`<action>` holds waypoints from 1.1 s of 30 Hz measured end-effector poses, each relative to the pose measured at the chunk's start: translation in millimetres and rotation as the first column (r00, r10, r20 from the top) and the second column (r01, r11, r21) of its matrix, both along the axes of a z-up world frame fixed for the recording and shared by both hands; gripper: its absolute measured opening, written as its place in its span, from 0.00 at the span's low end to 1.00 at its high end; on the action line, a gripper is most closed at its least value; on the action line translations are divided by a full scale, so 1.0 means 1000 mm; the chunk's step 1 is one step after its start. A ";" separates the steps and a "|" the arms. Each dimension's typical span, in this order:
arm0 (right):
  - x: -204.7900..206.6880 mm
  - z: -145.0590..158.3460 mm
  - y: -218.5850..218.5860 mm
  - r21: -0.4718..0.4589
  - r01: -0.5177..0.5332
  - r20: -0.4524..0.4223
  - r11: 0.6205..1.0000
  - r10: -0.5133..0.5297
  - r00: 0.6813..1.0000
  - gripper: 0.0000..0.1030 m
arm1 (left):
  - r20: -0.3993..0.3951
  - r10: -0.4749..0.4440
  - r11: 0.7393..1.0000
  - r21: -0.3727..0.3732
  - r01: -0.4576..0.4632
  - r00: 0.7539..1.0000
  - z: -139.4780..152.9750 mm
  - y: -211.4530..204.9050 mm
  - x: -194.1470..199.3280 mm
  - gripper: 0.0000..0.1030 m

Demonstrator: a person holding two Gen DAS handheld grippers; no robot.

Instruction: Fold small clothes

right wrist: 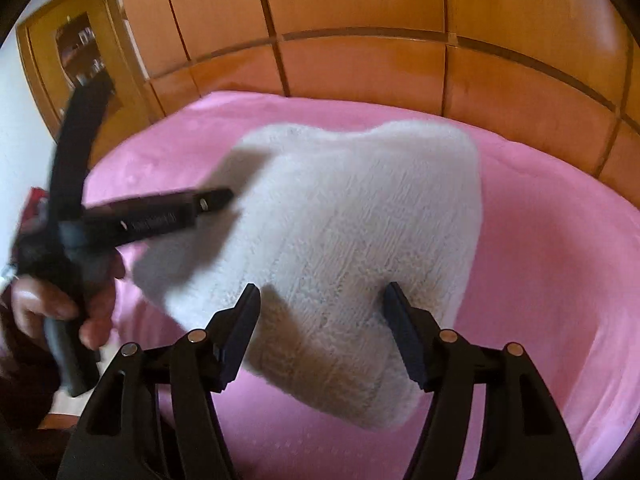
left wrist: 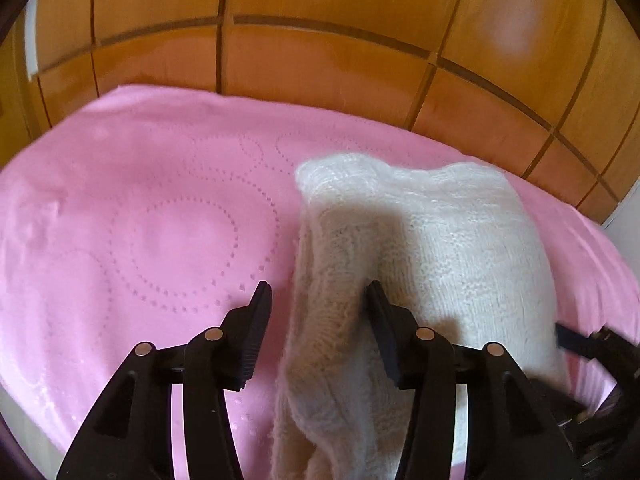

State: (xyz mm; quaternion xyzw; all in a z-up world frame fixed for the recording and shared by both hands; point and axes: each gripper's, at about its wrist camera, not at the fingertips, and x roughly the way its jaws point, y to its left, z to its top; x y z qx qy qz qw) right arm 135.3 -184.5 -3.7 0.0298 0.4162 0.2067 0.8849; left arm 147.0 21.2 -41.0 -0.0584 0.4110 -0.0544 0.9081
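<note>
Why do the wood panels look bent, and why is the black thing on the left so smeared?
Both views use fisheye lenses, so the wardrobe panels bow and the corners go dark. In the right wrist view the left tool and the hand holding it are motion-blurred. In the left wrist view glare patches shine on the wood, and the tool casts a shadow on the white knit.

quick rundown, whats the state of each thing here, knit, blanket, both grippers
cream knitted garment: folded into a bundle, lying on the blanket, rumpled along its left edge
pink dotted blanket: spread flat under the garment
left gripper: open, knit edge between its fingers, pads not pressing
right gripper: open, over the near end of the garment
</note>
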 end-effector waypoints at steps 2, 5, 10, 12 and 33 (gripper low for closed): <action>0.010 0.014 -0.015 0.057 0.037 0.004 0.998 -0.038 0.999 0.62 | 0.018 0.006 1.000 0.022 -0.007 1.000 0.002 -0.002 -0.006 0.51; 0.030 0.023 -0.021 0.045 0.078 0.017 0.996 -0.078 0.997 0.62 | 0.028 0.016 0.999 0.035 -0.017 0.999 0.005 -0.002 -0.007 0.56; 0.074 0.020 -0.009 -0.004 0.102 -0.012 0.995 -0.102 0.995 0.62 | 0.039 0.018 0.998 0.060 -0.021 0.999 0.004 -0.004 -0.006 0.61; 0.080 0.018 -0.004 -0.023 0.098 -0.022 0.995 -0.098 0.995 0.62 | 0.040 0.015 0.998 0.059 -0.017 0.999 0.004 -0.003 -0.007 0.61; 0.132 -0.021 -0.018 -0.032 0.102 -0.121 0.994 -0.105 0.987 0.89 | 0.016 -0.018 1.000 0.004 0.018 1.000 -0.020 0.007 -0.001 0.63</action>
